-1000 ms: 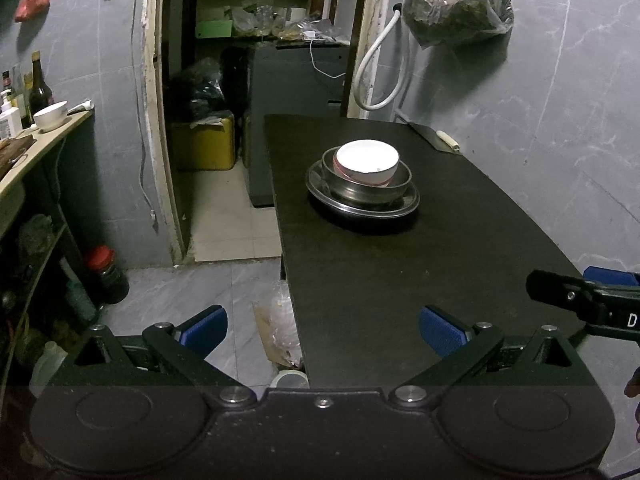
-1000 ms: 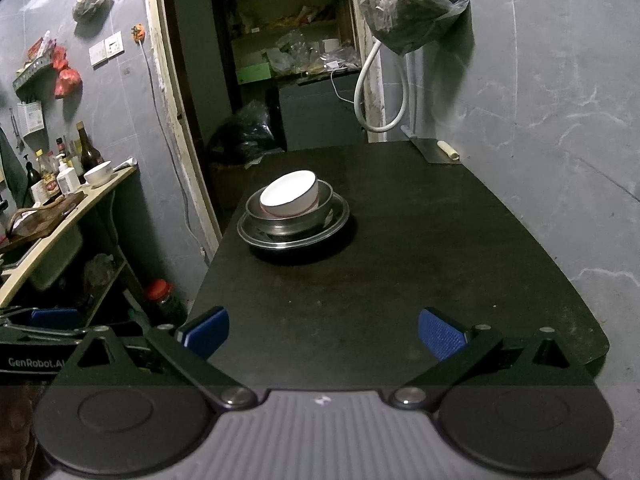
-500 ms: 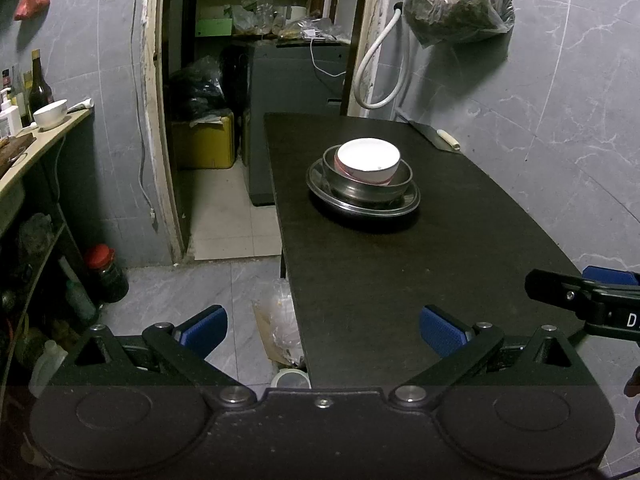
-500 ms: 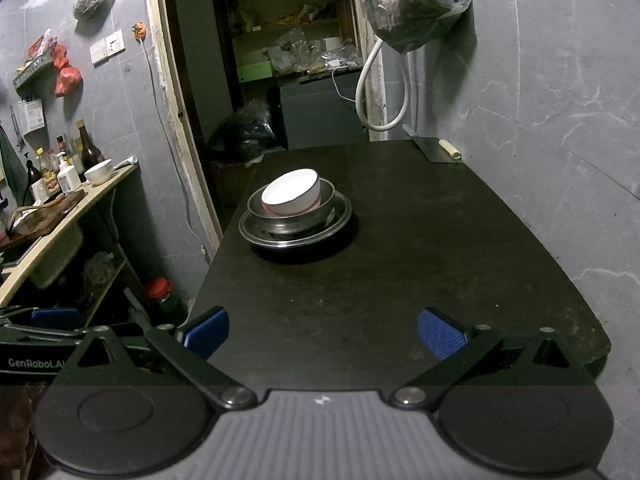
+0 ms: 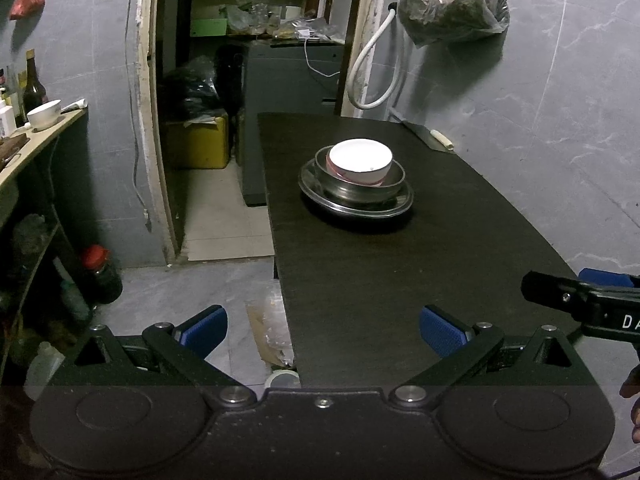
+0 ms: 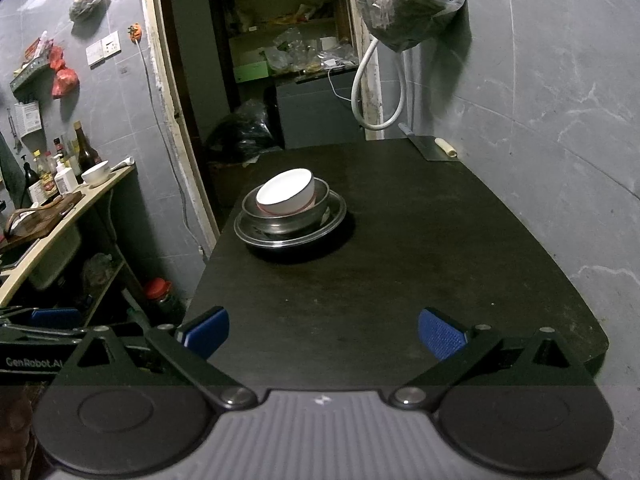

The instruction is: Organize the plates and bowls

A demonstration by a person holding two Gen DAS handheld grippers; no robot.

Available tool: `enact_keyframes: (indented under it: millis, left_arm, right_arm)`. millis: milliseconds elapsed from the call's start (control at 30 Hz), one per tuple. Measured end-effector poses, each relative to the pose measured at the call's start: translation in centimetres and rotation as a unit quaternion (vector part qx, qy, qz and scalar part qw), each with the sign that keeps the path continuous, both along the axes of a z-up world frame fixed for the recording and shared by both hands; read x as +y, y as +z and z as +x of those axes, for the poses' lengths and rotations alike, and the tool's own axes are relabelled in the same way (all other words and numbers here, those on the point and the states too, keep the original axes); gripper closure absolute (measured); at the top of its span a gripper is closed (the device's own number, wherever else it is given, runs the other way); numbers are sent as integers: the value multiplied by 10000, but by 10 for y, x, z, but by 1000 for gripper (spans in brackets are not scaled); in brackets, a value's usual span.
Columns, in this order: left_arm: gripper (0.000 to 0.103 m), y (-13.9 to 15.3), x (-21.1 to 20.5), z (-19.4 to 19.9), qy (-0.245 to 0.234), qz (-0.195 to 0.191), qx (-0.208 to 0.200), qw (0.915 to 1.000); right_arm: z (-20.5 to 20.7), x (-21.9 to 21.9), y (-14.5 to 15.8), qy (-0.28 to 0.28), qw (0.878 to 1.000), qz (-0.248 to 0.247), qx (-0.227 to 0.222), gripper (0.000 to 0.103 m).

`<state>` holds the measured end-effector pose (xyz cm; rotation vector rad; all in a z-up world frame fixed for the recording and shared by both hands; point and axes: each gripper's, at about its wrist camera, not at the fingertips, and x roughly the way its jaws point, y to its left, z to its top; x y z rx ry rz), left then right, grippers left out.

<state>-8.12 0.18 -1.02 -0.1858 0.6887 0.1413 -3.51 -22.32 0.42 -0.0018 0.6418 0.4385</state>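
Observation:
A white bowl (image 5: 359, 160) sits tilted inside a steel bowl (image 5: 388, 186), which rests on a steel plate (image 5: 404, 204) on the black table (image 5: 400, 280). The same stack shows in the right wrist view: white bowl (image 6: 286, 196), steel bowl (image 6: 316, 216), steel plate (image 6: 336, 222). My left gripper (image 5: 323, 330) is open and empty at the table's near left corner, well short of the stack. My right gripper (image 6: 323, 330) is open and empty over the table's near edge.
A cleaver (image 6: 434, 147) lies at the table's far right corner. A side counter (image 6: 60, 216) on the left holds bottles and another white bowl (image 6: 96, 172). A doorway (image 5: 248, 80) opens behind the table. A bag (image 5: 452, 4) and hose hang on the right wall.

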Motion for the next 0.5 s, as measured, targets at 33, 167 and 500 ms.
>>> enact_keyframes:
  millis: [33, 167, 500]
  left_arm:
    - [1, 0, 1, 0, -2, -11, -5, 10000]
    - [1, 1, 3, 0, -10, -37, -19, 10000]
    - [1, 1, 6, 0, 12, -50, -3, 10000]
  right_arm:
    - [0, 0, 0, -2, 10000, 0, 4, 0]
    - [1, -1, -1, -3, 10000, -1, 7, 0]
    - [6, -3, -4, -4, 10000, -9, 50, 0]
